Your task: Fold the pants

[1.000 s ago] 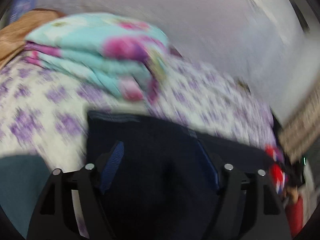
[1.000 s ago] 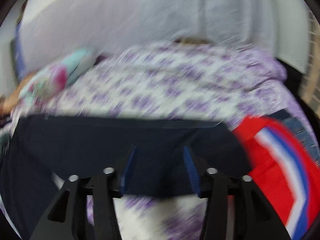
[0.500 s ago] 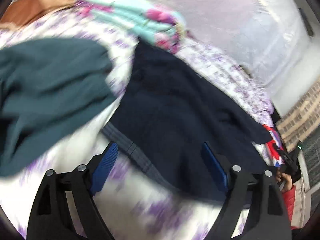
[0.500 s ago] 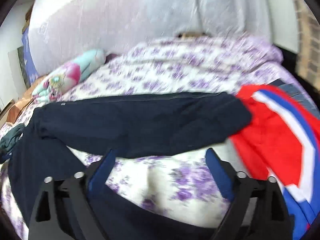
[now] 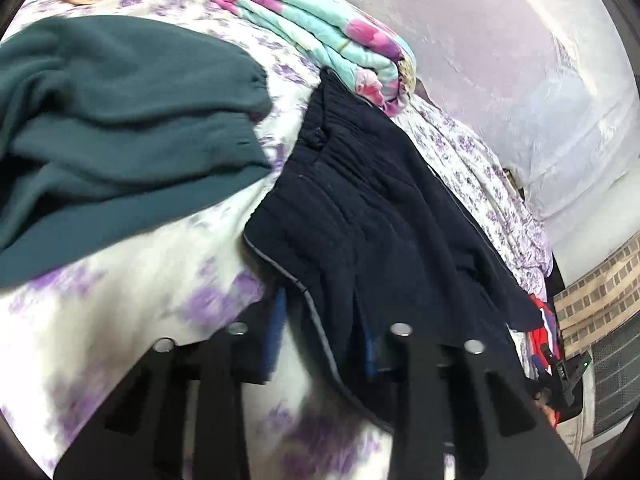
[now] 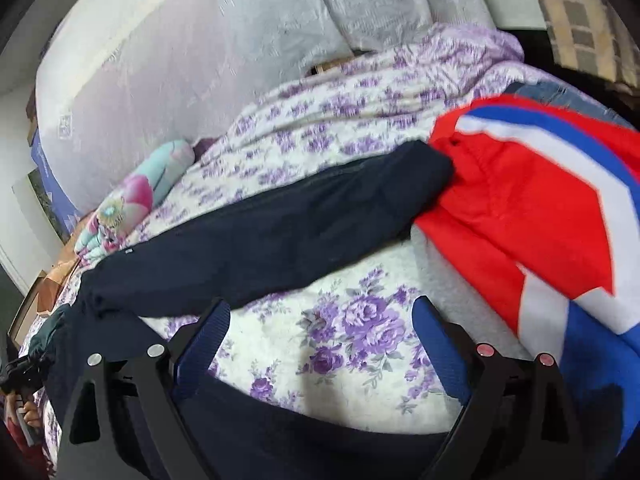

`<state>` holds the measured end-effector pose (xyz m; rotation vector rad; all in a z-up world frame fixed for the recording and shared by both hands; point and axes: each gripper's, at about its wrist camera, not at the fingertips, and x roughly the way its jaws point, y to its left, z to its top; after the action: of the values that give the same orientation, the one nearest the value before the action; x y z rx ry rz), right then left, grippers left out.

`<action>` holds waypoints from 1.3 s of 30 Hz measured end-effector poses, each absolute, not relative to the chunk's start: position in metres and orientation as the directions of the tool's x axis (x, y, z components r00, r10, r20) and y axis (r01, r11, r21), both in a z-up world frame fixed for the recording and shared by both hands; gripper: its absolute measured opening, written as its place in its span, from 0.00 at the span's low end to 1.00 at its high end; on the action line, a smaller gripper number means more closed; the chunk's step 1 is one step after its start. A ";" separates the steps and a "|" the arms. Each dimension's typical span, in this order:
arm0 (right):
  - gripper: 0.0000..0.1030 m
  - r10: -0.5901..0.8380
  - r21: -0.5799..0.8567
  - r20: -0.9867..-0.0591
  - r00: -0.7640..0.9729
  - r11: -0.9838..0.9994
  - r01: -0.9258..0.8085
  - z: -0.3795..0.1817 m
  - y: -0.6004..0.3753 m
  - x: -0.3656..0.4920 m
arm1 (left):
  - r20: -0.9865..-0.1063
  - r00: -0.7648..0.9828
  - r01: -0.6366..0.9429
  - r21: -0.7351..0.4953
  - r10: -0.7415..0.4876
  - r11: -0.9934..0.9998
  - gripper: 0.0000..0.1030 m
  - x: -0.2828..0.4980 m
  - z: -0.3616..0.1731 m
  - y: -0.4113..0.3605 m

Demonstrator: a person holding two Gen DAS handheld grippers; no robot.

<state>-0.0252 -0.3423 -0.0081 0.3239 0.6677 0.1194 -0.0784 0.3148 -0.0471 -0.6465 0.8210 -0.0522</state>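
Now the left gripper (image 5: 320, 336) pinches the navy pants (image 5: 384, 208) at the waistband edge. Meanwhile the right gripper (image 6: 320, 340) hangs spread wide over the floral bedsheet (image 6: 352, 320), holding nothing.

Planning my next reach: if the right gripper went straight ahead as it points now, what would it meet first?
Probably the bare floral bedsheet between the open right gripper fingers, then the navy pants leg beyond; depth is unclear.

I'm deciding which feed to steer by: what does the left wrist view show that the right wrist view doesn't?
Only the left wrist view shows the waistband of the navy pants, the big teal garment, and the left gripper closed on the pants' edge. Only the right shows the red, white and blue garment, one outstretched pant leg and the open right gripper. Both show the floral bedsheet and folded blanket.
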 end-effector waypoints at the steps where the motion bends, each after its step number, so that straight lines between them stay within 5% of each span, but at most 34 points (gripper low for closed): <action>1: 0.90 0.213 0.328 -0.572 0.792 0.945 -0.017 -0.004 -0.342 -0.029 | -0.664 0.700 -0.200 -0.536 -0.263 0.820 0.27 -0.086 -0.042 0.315; 4: 0.90 0.247 0.332 -0.548 0.799 0.941 -0.064 0.002 -0.340 -0.042 | -0.687 0.687 -0.207 -0.497 -0.236 0.843 0.29 -0.101 -0.038 0.315; 9: 0.90 0.217 0.219 -0.598 0.772 0.970 -0.104 0.014 -0.316 -0.058 | -0.746 0.649 -0.243 -0.388 -0.148 0.889 0.47 -0.105 -0.032 0.307; 14: 0.90 0.286 0.115 -0.601 0.746 0.955 -0.273 0.034 -0.280 -0.100 | -0.649 0.759 -0.238 -0.187 0.062 0.953 0.63 -0.136 0.020 0.285; 19: 0.90 0.314 0.114 -0.739 0.597 0.931 -0.348 -0.005 -0.253 -0.108 | -0.659 0.738 -0.013 -0.230 -0.146 0.973 0.90 -0.101 0.024 0.229; 23: 0.90 0.274 0.145 -0.780 0.562 0.954 -0.263 -0.021 -0.275 -0.105 | -0.810 0.586 0.019 -0.017 -0.025 1.000 0.91 -0.058 -0.037 0.186; 26: 0.90 0.197 0.095 -0.753 0.628 0.977 -0.192 -0.006 -0.296 -0.115 | -0.781 0.622 0.045 0.116 0.063 0.992 0.92 -0.068 -0.041 0.169; 33: 0.90 0.249 0.270 -0.613 0.750 0.958 -0.098 0.048 -0.334 -0.065 | -0.661 0.746 0.135 0.034 -0.079 0.990 0.93 -0.052 0.024 0.152; 39: 0.90 0.264 0.282 -0.643 0.718 0.954 -0.098 0.028 -0.308 0.039 | -0.651 0.756 0.067 -0.017 -0.062 0.998 0.95 0.019 0.039 0.149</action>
<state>0.0389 -0.3084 0.0282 0.2358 0.7440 0.2026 0.0189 0.1493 0.0391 0.0072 0.7099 -0.0702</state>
